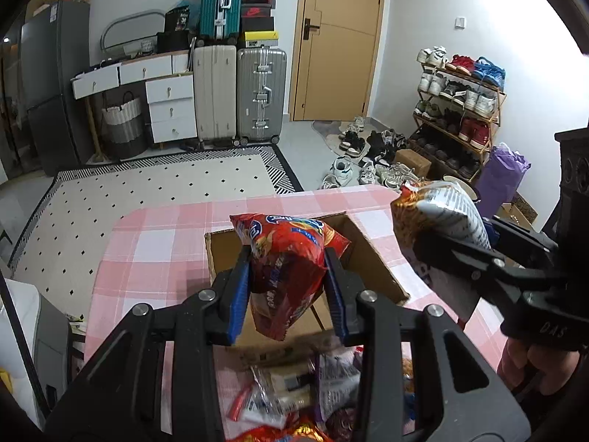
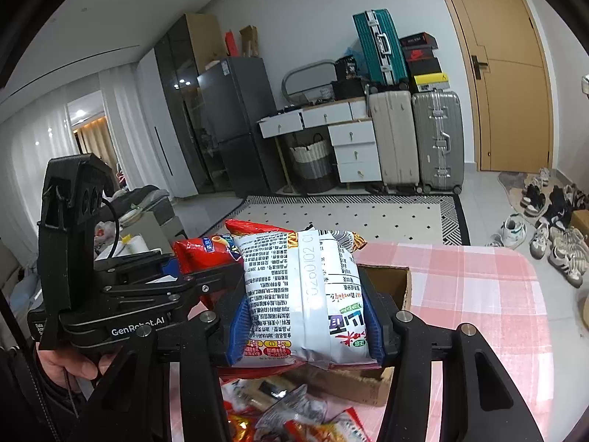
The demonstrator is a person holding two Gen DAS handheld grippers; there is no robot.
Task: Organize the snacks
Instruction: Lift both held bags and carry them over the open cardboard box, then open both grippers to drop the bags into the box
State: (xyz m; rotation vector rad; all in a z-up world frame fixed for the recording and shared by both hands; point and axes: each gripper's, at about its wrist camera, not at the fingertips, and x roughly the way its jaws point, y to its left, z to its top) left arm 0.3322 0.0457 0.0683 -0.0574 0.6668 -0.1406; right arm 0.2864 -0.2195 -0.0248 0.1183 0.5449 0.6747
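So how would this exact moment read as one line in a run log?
left hand-held gripper: shut on red snack bag | right hand-held gripper: shut on white snack bag | both above cardboard box

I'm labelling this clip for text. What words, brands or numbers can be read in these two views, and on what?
"GenRobot.AI": on the left gripper body, right wrist view.
"DAS": on the right gripper body, left wrist view.
"100": on the white snack bag, upside down; its fine print is too small to read.
Red snack bag: logo crumpled, unreadable.
Shoe boxes: lettering too small.
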